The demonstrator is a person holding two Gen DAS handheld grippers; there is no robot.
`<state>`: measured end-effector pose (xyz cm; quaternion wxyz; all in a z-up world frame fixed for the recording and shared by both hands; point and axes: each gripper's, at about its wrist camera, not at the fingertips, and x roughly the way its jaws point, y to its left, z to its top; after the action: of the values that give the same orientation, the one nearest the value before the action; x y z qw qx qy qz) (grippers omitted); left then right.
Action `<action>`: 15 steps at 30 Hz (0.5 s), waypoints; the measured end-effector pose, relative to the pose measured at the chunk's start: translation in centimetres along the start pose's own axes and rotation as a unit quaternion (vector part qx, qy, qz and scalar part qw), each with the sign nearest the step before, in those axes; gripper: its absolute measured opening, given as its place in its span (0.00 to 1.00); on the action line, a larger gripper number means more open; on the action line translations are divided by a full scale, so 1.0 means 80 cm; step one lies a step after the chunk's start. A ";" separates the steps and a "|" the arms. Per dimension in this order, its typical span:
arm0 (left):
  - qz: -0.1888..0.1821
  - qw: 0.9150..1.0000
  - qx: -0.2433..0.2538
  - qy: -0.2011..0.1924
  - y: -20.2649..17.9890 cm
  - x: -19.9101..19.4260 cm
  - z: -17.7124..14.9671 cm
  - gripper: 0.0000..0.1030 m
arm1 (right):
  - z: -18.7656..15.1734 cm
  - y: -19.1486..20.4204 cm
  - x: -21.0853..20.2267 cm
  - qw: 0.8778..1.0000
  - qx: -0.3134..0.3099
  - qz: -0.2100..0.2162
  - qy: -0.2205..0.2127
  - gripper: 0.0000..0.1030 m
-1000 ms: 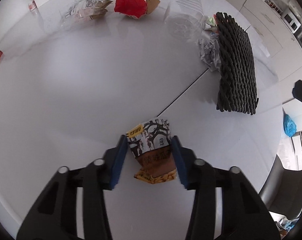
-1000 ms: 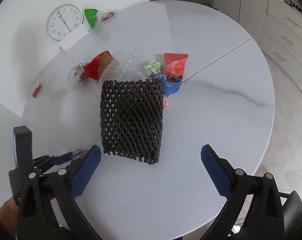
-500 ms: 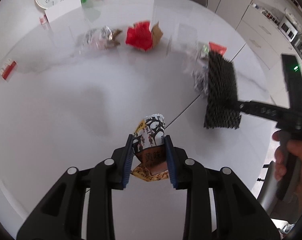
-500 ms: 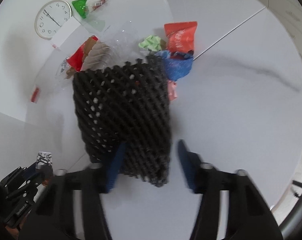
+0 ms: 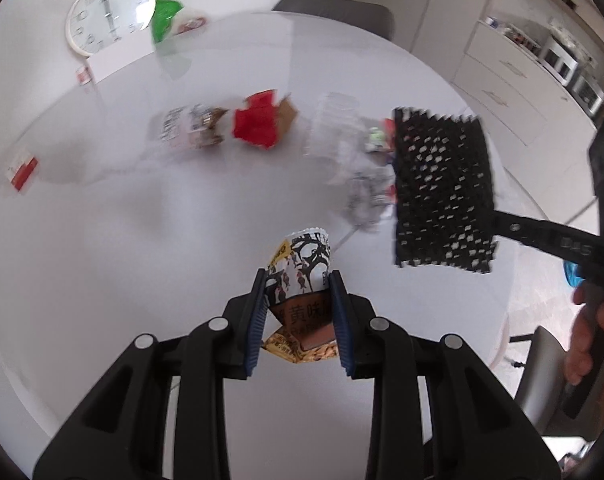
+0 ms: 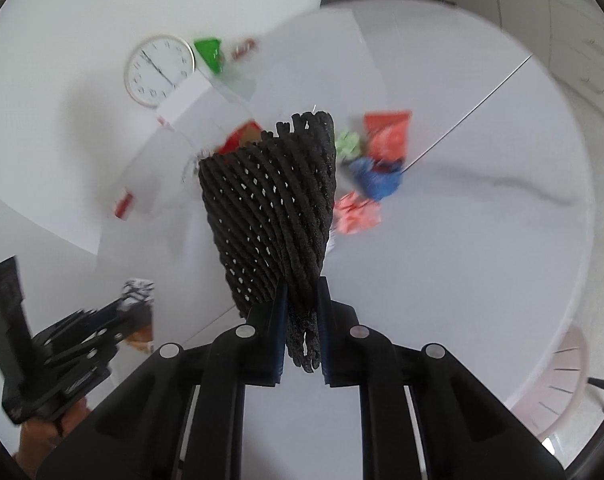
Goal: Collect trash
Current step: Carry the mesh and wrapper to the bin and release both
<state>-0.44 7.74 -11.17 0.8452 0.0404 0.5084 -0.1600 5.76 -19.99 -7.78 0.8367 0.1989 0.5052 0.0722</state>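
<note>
The table [image 5: 102, 280] is round, white and glossy, with a thin dark seam running across it toward its far right edge; its far edge meets a white wall.

The black foam mesh sleeve [image 6: 274, 216] is the largest trash item; it is a netted tube, flared at its far end and squeezed narrow at its near end; the right gripper [image 6: 302, 320] has its fingers pinching that near end, and the sleeve hangs clear above the table surface.

The clock [image 5: 109, 14] is round with a white face; it leans at the far left edge of the table.

The loose trash pile [image 6: 365, 168] lies near the centre of the table, beyond the sleeve; it includes red, blue, pink and green crumpled wrappers, blurred in both views; a red carton [image 5: 264, 124] and a crumpled clear plastic container [image 5: 333, 128] lie left of it.

The snack wrapper [image 5: 302, 280] is a small packet, white with black line drawings on its upper part, brown and yellow with printed characters below; the left gripper [image 5: 298, 312] has its fingers pinching it from both sides, above the near part of the table.
</note>
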 end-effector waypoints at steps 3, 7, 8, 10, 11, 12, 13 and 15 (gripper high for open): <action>-0.018 1.000 0.022 -0.003 -0.026 -0.003 0.006 0.29 | -0.018 -0.020 -0.050 0.999 0.009 -0.021 -0.026 0.14; -0.042 0.998 0.052 -0.005 -0.070 -0.003 0.013 0.29 | -0.050 -0.078 -0.118 0.994 0.023 -0.096 -0.039 0.14; -0.051 0.997 0.060 -0.006 -0.082 -0.002 0.013 0.29 | -0.062 -0.098 -0.132 0.992 0.030 -0.119 -0.040 0.14; -0.069 0.994 0.080 -0.004 -0.112 -0.001 0.016 0.29 | -0.086 -0.140 -0.149 0.985 0.053 -0.163 -0.033 0.14; -0.076 0.993 0.087 -0.003 -0.123 0.000 0.016 0.29 | -0.097 -0.158 -0.152 0.981 0.064 -0.179 -0.028 0.14; -0.086 0.991 0.101 -0.002 -0.142 0.001 0.016 0.29 | -0.107 -0.175 -0.153 0.978 0.075 -0.193 -0.023 0.14; -0.094 0.989 0.113 -0.002 -0.156 0.001 0.016 0.29 | -0.122 -0.199 -0.150 0.974 0.089 -0.210 -0.011 0.14; -0.107 0.984 0.140 0.002 -0.190 0.005 0.015 0.29 | -0.146 -0.238 -0.136 0.967 0.111 -0.228 0.009 0.14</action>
<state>-3.96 -6.99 -9.54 0.8081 0.1039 0.4844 -0.3186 -11.19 -37.79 -11.44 0.7990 0.1695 0.5497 -0.1752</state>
